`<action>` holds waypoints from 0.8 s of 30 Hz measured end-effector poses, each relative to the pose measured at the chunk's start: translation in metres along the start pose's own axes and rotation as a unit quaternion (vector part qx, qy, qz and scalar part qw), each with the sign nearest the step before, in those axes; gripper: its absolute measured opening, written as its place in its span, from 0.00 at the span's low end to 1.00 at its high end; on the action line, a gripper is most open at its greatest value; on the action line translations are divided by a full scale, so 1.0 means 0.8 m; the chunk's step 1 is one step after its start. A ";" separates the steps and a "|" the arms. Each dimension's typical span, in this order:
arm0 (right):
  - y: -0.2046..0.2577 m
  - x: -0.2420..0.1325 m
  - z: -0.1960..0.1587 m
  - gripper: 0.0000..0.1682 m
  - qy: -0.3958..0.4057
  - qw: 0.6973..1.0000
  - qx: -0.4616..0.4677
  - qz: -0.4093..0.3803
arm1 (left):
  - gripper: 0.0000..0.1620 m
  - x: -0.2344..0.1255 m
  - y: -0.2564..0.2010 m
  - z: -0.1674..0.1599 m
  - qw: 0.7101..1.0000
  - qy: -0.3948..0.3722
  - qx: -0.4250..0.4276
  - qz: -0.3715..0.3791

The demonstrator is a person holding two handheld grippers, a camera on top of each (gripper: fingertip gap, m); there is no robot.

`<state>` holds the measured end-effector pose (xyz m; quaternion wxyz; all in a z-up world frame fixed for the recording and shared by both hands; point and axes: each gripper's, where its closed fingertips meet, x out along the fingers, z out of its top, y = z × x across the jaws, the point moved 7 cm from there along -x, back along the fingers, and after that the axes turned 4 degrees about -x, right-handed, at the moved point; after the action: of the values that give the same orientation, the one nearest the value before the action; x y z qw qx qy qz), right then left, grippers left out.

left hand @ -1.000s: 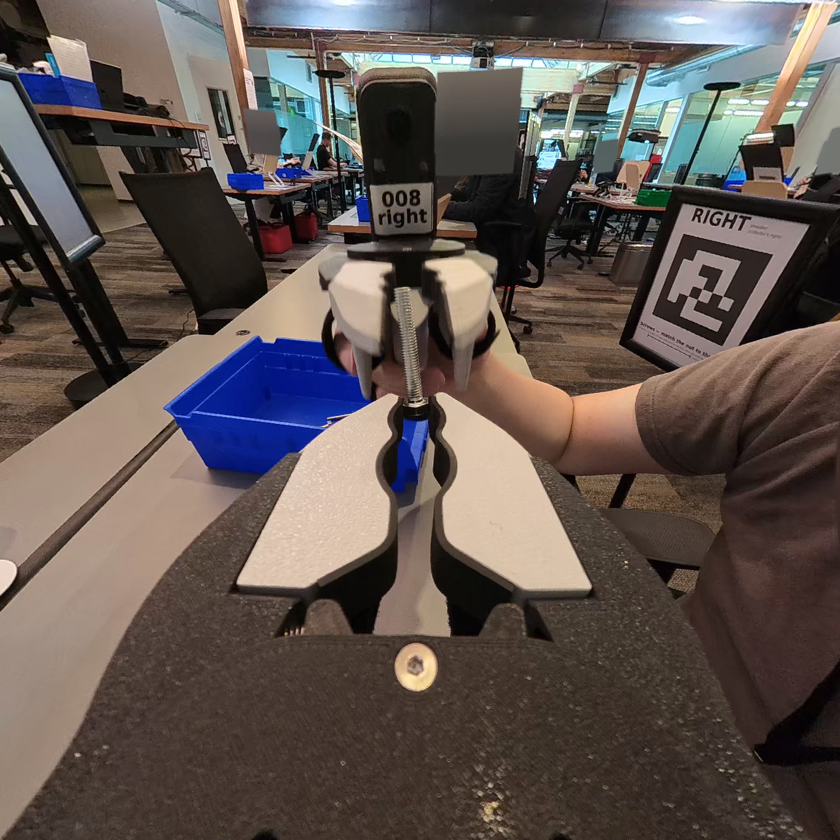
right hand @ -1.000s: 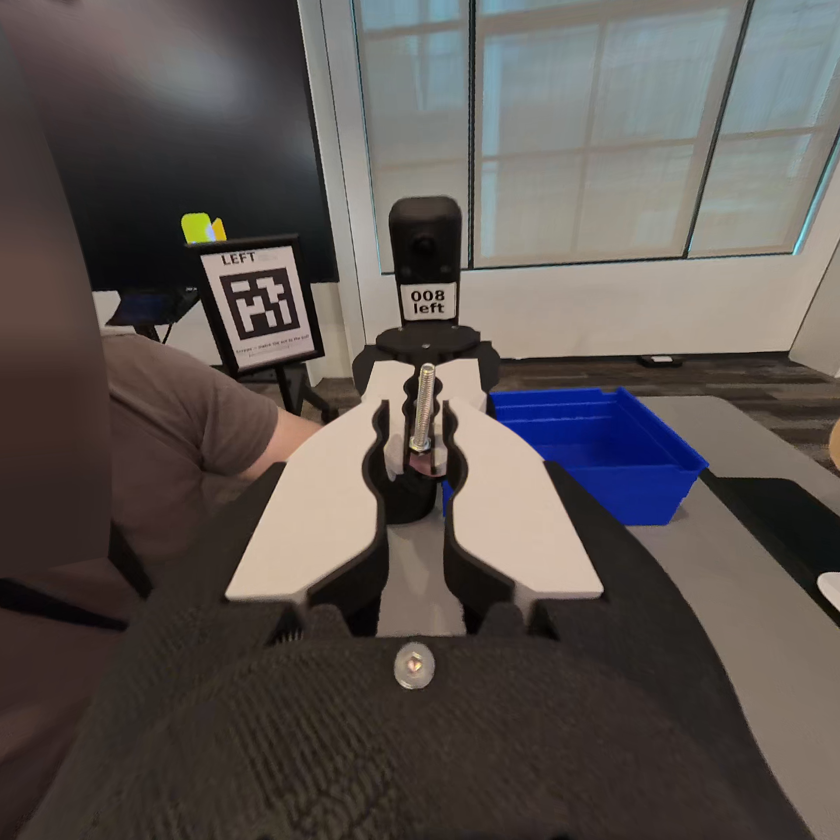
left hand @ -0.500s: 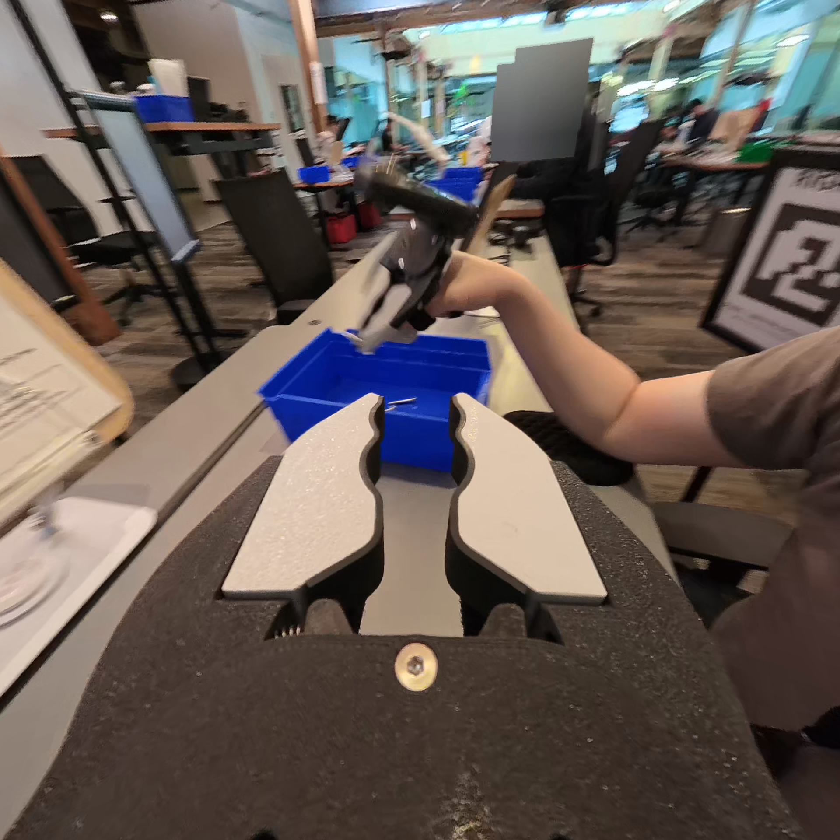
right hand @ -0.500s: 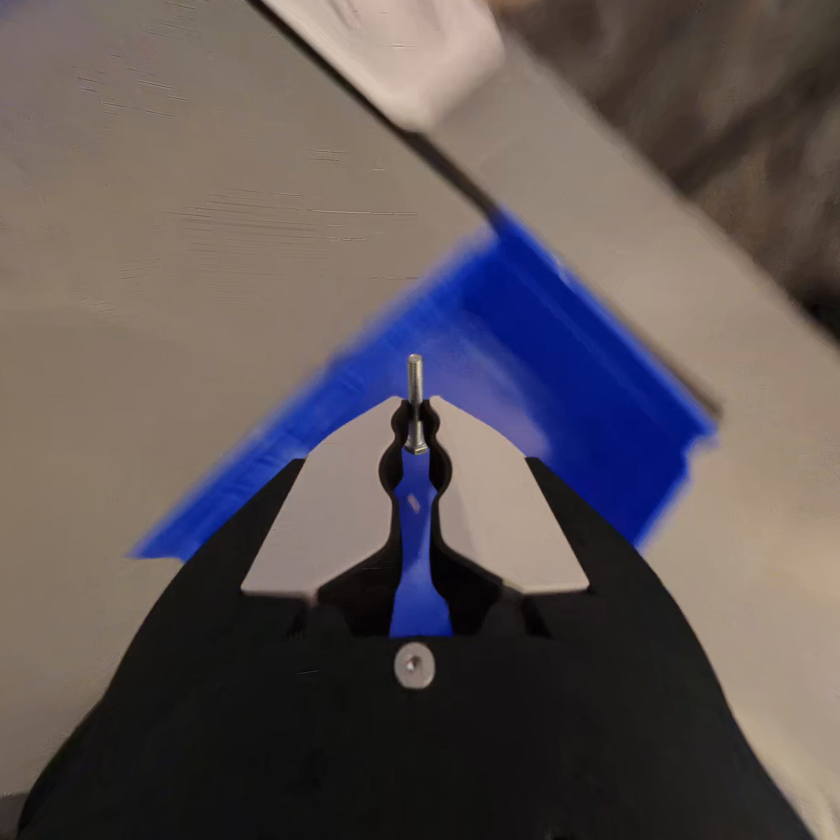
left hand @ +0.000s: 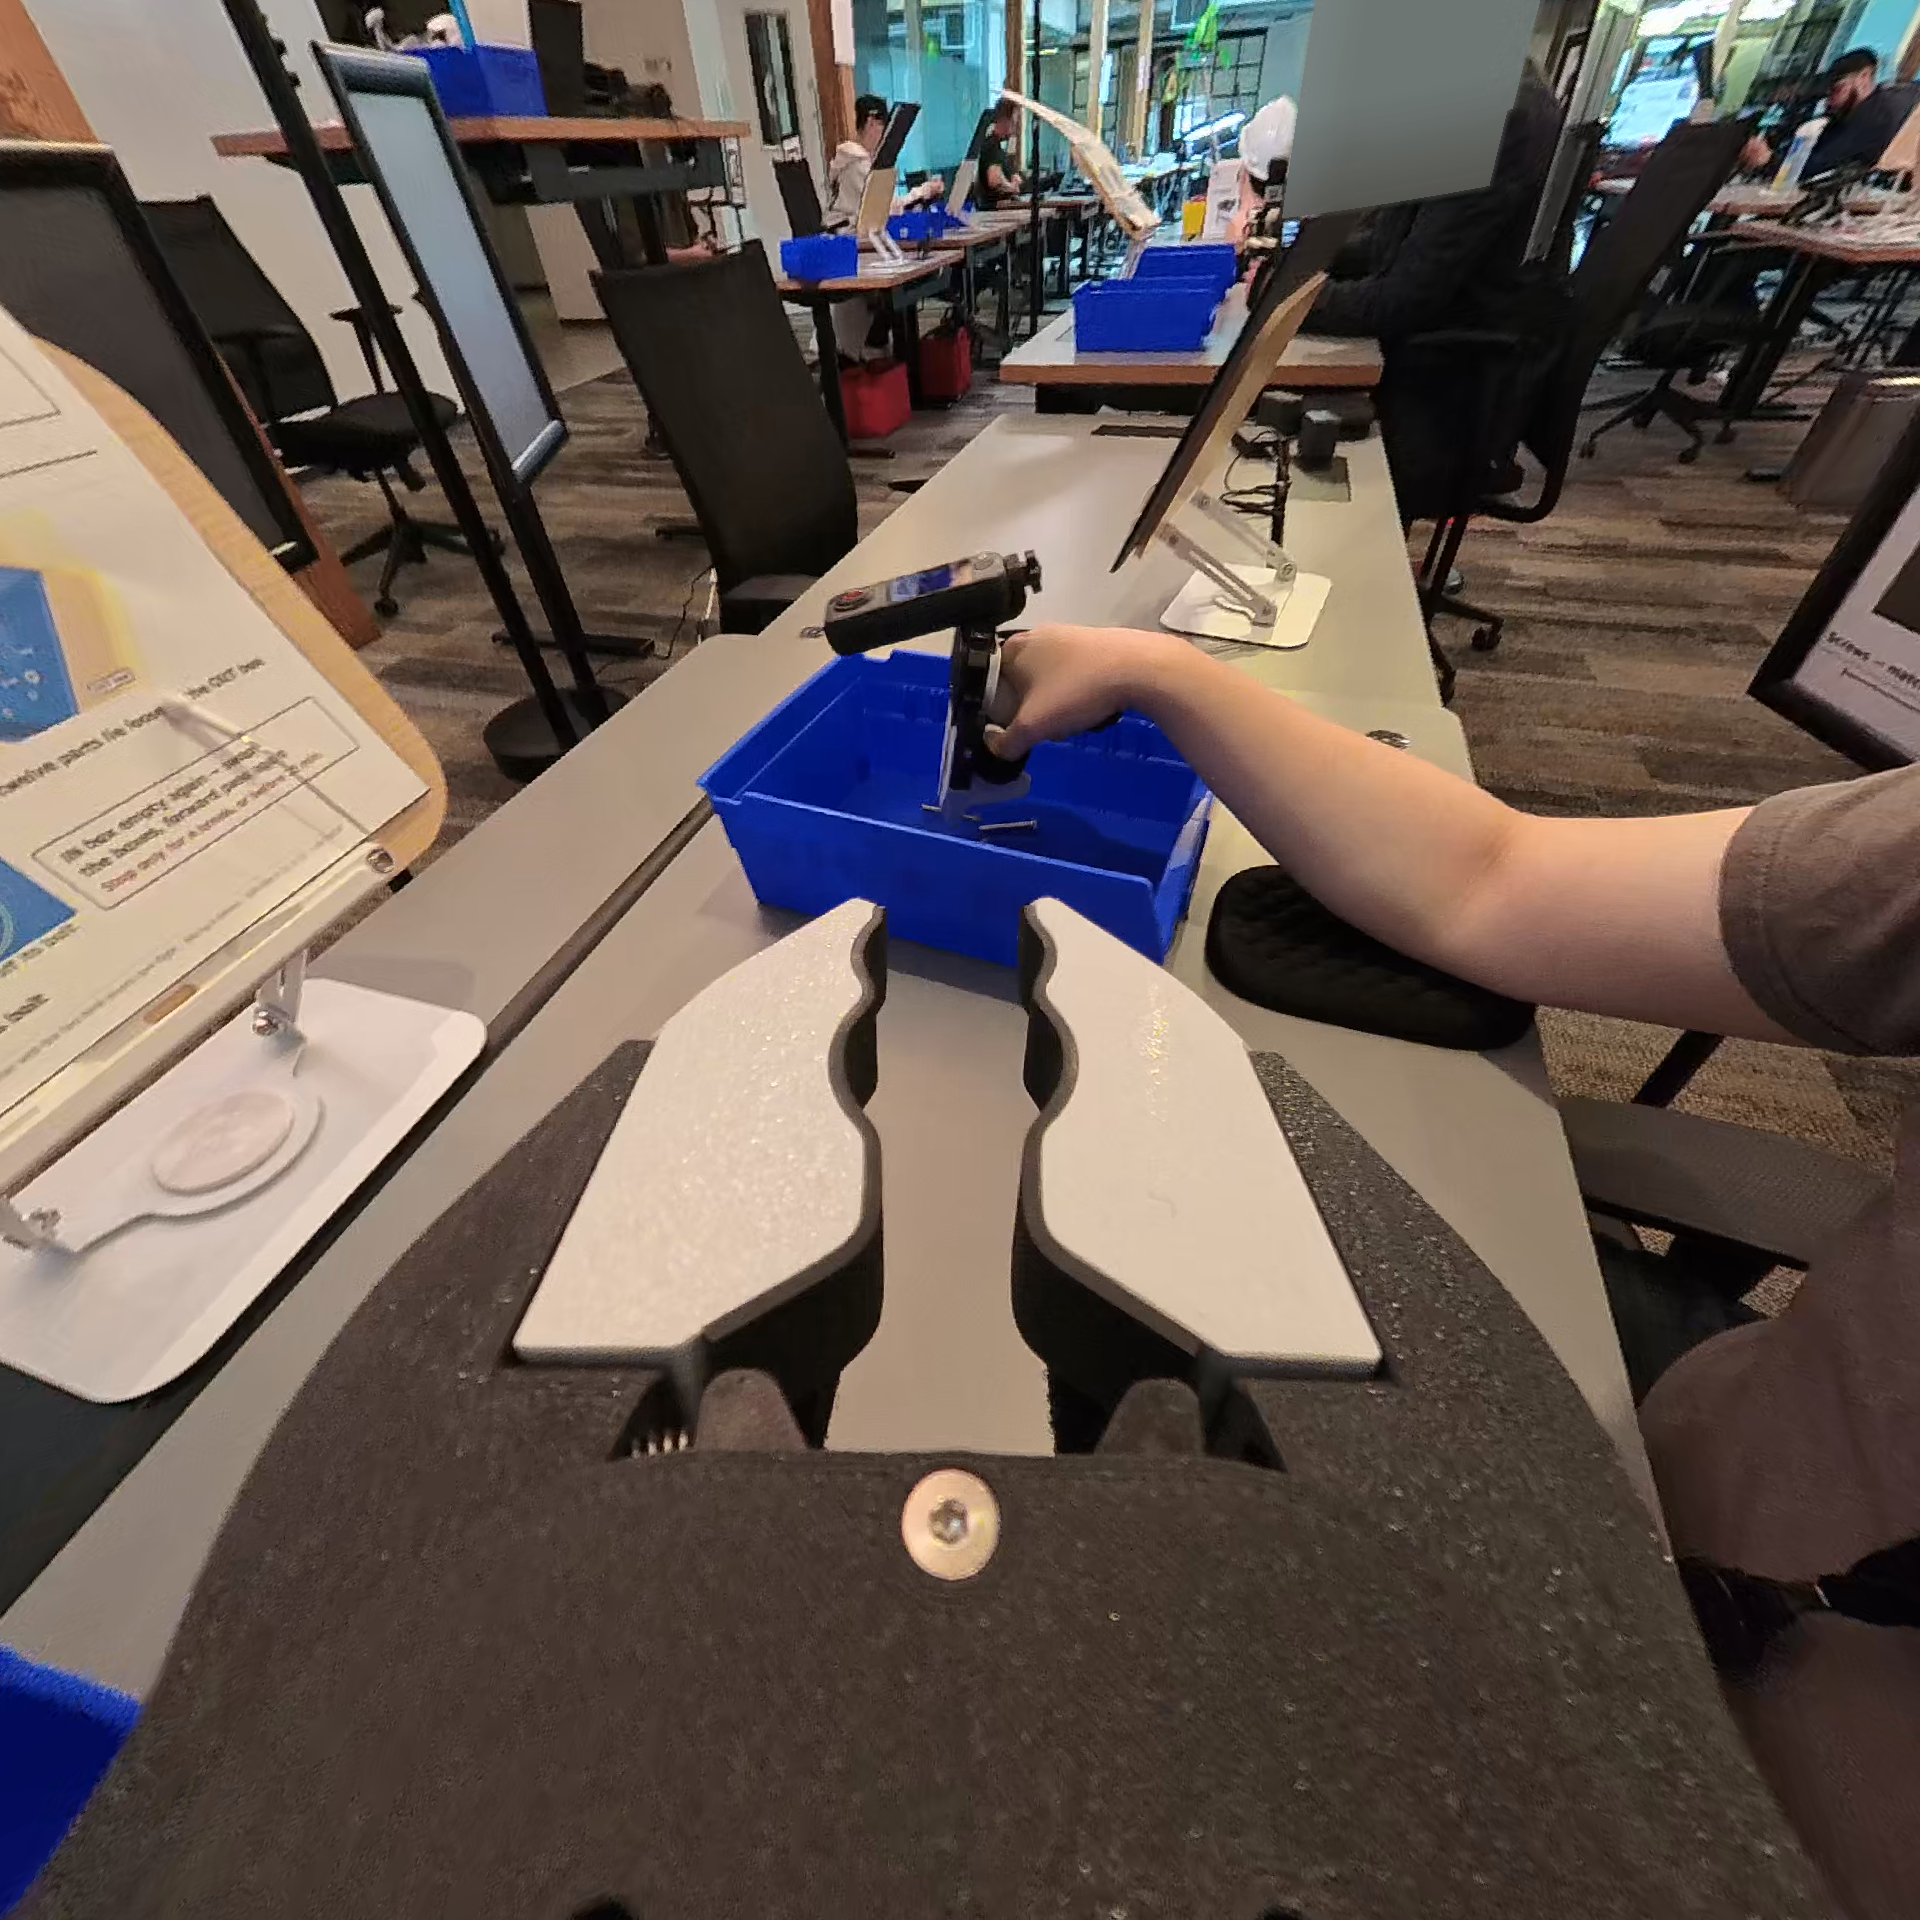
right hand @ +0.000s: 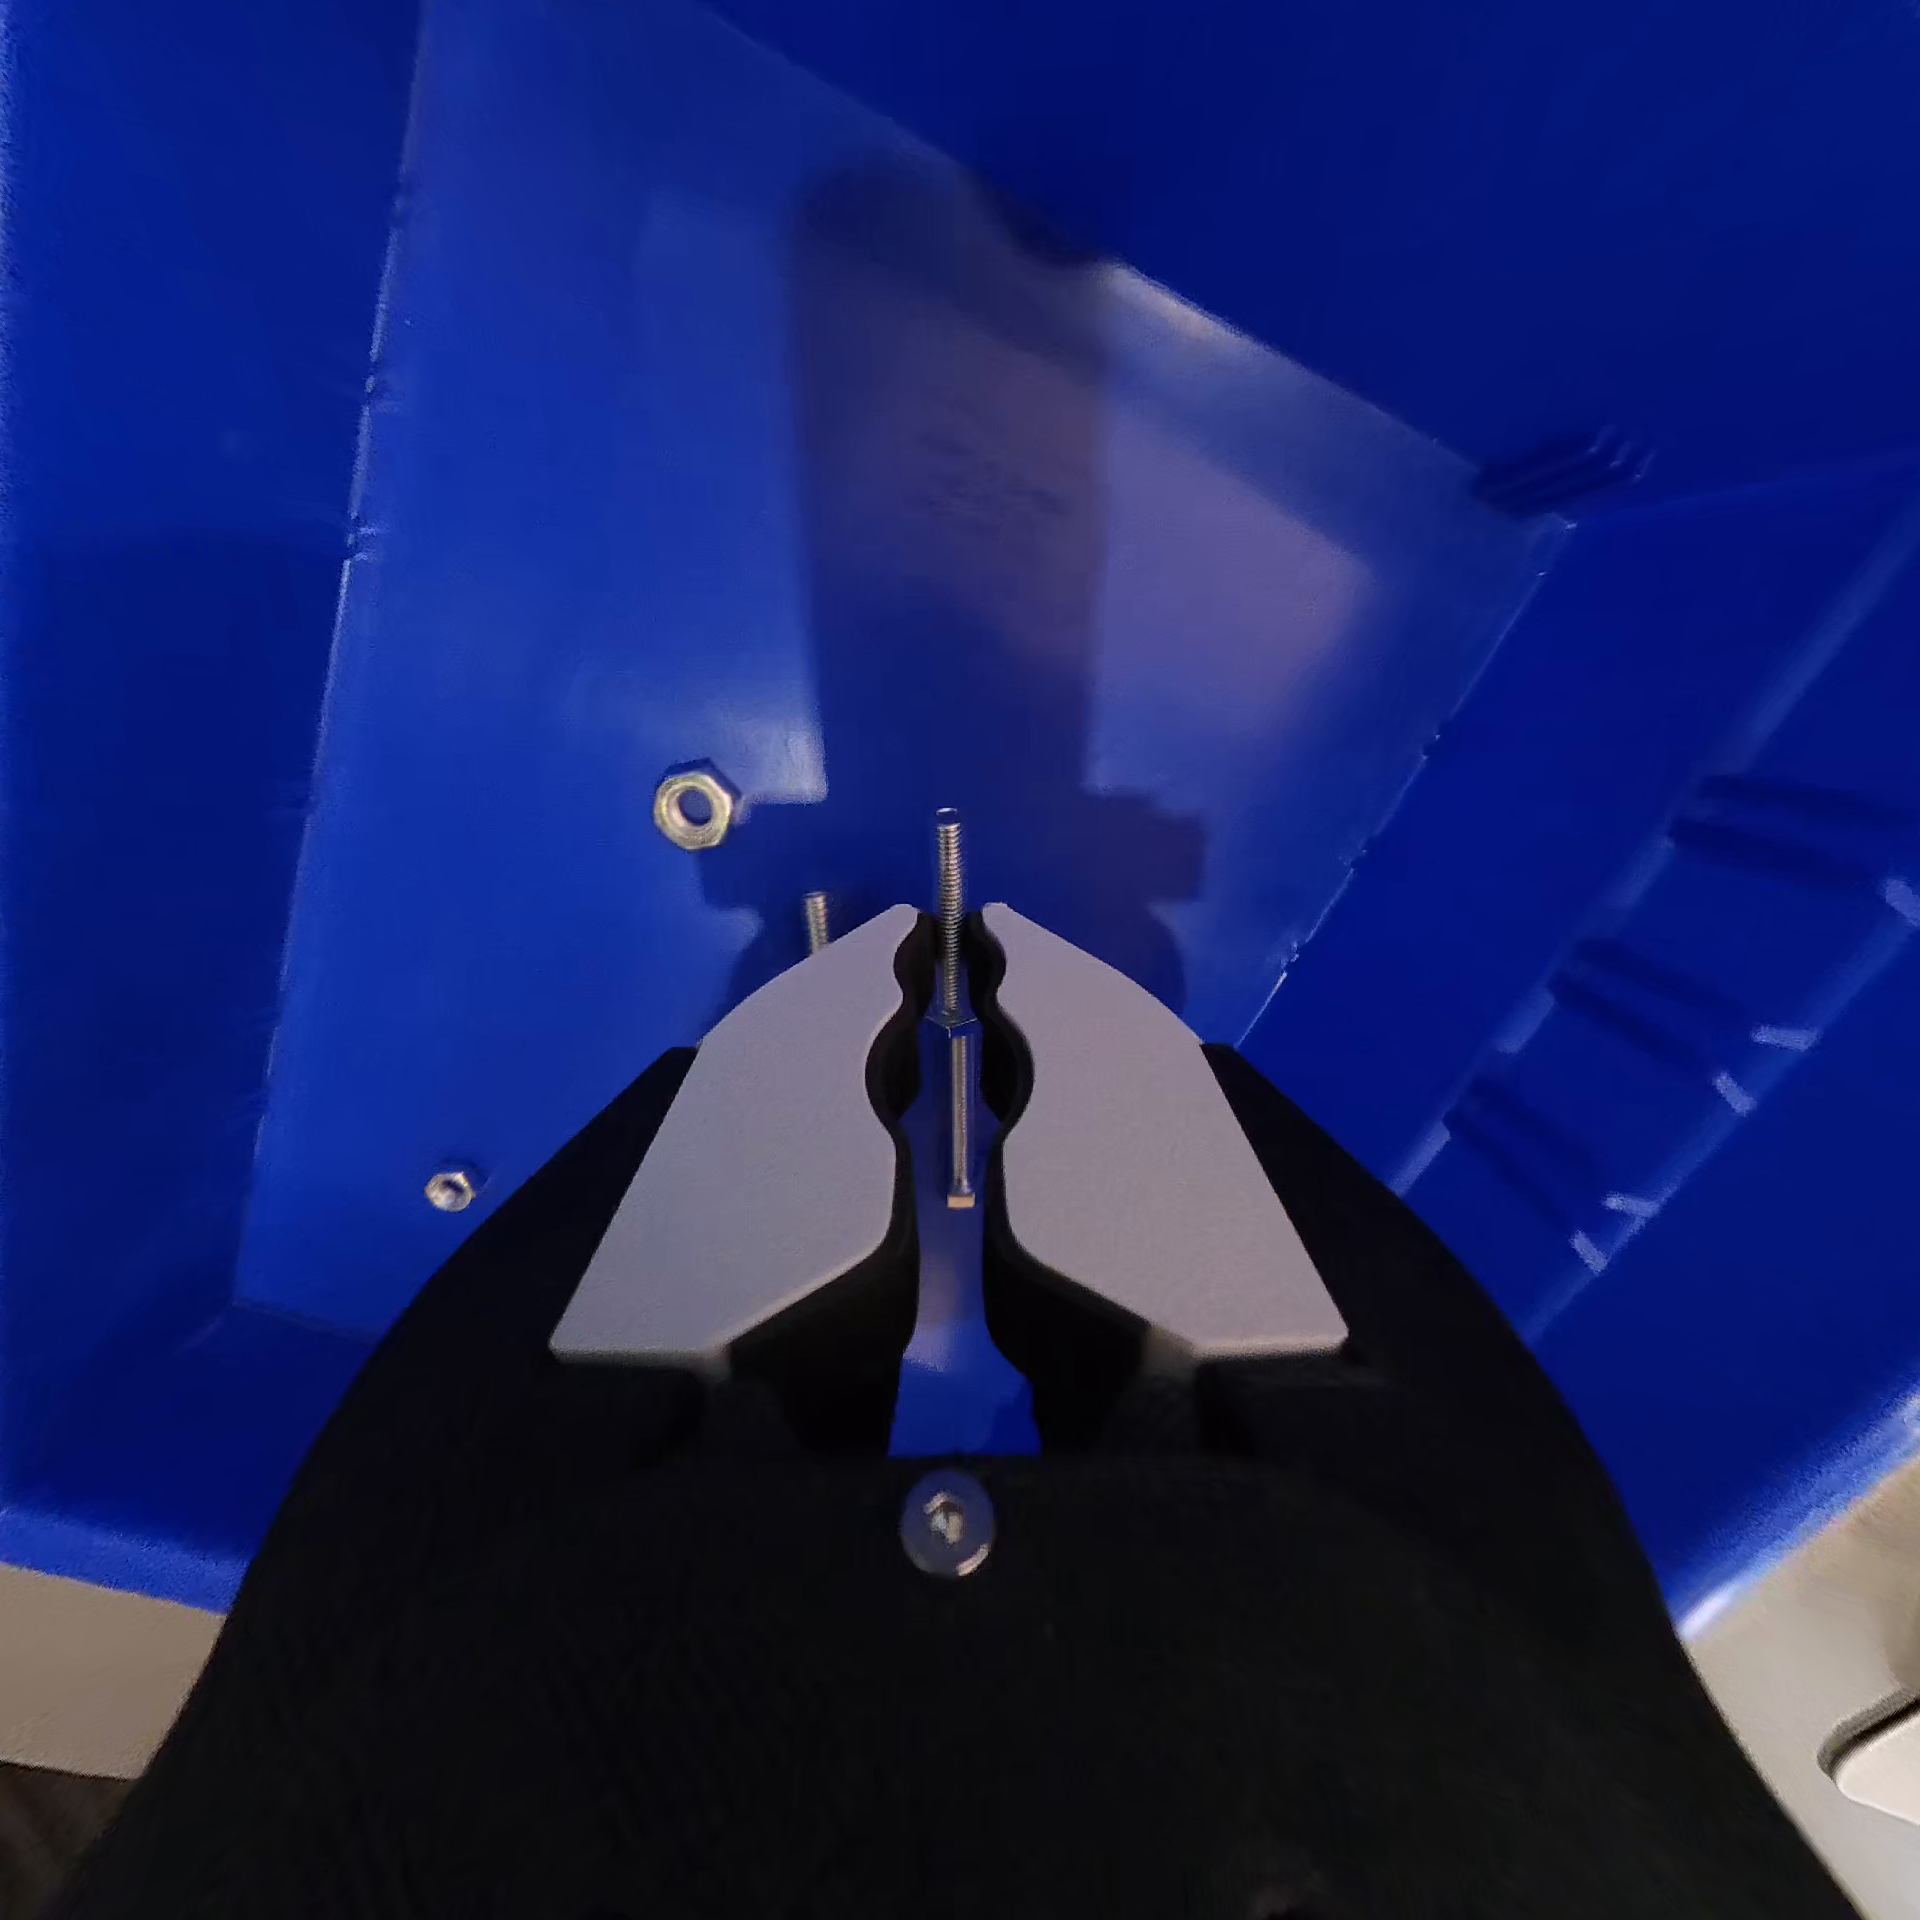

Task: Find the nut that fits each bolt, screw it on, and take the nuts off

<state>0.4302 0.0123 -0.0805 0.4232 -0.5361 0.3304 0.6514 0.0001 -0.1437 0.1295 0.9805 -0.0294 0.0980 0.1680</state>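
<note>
- We see a thin silver bolt point(right hand: 948, 914) pinched between the tips of our right gripper point(right hand: 950, 914), its threaded end pointing down into the blue bin point(right hand: 1558, 260).
- On the bin floor lie a large hex nut point(right hand: 695, 806), a smaller nut point(right hand: 450, 1189), a second bolt point(right hand: 959, 1127) under the fingers, and a third point(right hand: 816, 921) partly hidden.
- Our left gripper point(left hand: 951, 925) hangs released and empty above the grey table point(left hand: 499, 914), short of the bin.
</note>
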 end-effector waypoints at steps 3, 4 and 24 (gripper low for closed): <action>-0.001 0.011 -0.002 0.05 0.012 1.000 0.000 0.010 | 0.14 -0.005 0.005 0.001 1.000 0.000 0.003 0.016; -0.001 0.012 -0.002 0.05 0.012 1.000 -0.001 0.012 | 0.14 -0.007 0.007 0.001 1.000 0.000 0.005 0.025; 0.064 -0.171 0.024 0.12 -0.281 0.955 -0.080 -0.060 | 0.06 -0.177 0.145 -0.117 0.900 0.270 -0.144 0.310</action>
<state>0.3849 -0.0190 0.0563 0.4925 -0.3825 0.1123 0.7736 -0.1868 -0.0887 0.0638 0.7994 -0.1831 0.3380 0.4618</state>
